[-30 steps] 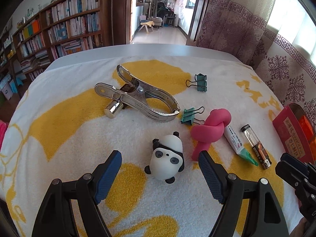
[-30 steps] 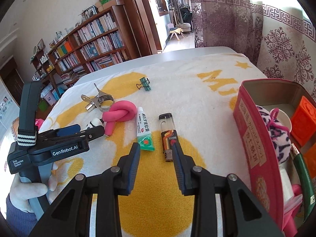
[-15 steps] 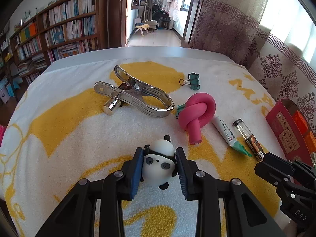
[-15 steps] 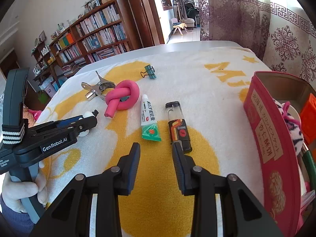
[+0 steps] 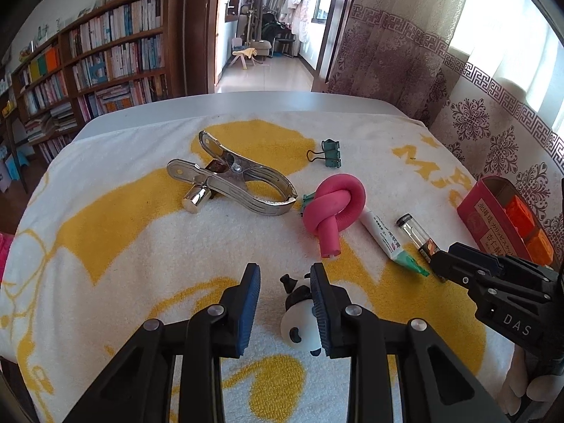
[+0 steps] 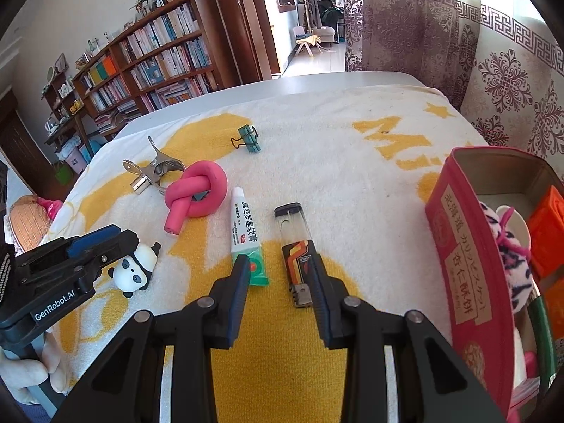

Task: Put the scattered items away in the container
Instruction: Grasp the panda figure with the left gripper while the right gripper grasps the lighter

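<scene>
Left wrist: left gripper (image 5: pixel 283 271) jaws narrow, just been closing. Panda (image 5: pixel 299 317) sits between them, hugging the right-hand finger. Can't tell if it's actually pinched.

Right wrist: right gripper (image 6: pixel 278 264) part-open and empty, lighter (image 6: pixel 296 246) between its tips, red tin (image 6: pixel 458 246) off to its right.
</scene>
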Demonstrator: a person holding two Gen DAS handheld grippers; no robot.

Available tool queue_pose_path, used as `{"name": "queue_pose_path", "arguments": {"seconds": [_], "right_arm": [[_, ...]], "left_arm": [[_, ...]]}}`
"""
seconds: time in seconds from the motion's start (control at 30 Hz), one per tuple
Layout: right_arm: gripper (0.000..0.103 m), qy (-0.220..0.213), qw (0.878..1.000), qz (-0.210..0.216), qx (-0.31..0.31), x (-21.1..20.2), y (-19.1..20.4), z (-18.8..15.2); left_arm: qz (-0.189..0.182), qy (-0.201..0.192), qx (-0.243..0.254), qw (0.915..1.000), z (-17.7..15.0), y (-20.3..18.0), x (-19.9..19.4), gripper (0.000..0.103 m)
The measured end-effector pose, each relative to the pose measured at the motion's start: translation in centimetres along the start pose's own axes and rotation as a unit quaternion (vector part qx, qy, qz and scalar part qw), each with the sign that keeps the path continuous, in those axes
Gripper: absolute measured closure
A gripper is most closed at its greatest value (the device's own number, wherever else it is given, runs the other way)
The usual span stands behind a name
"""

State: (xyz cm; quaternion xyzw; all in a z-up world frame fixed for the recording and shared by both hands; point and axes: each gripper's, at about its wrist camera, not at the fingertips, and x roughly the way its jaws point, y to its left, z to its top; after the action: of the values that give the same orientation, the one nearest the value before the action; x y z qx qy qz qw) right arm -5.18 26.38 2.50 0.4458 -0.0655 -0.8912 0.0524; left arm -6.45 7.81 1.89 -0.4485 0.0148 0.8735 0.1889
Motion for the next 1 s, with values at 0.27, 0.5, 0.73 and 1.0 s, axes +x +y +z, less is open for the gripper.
{"name": "queue_pose_path", "arguments": {"seconds": [0.27,0.5,0.73,1.0], "right_arm": [[0.066,0.013,1.000,-0.011,0.010,2.4,-0.8,0.7],[0.066,0.008,0.999,-0.028,-0.016,2.7,-0.1,0.3],[0.066,0.006,0.999,-0.031,-0.019,2.6,-0.1,0.2],[0.078,-0.006,1.000,-0.018,-0.007,1.7,-0.3,0.0]], "left_arm": [[0.007,0.018,0.006,0.9998,-0.8,-0.1,0.5,0.037],[0.006,0.027,0.022,0.9994,-1.5,-0.7,1.5,0.041],[-0.002,0.022,0.028,0.9994,-1.6,-1.2,1.5,0.067],[-0.018,-0.019,0.015,0.9995,-0.8,-1.0,-1.5,0.067]]}}
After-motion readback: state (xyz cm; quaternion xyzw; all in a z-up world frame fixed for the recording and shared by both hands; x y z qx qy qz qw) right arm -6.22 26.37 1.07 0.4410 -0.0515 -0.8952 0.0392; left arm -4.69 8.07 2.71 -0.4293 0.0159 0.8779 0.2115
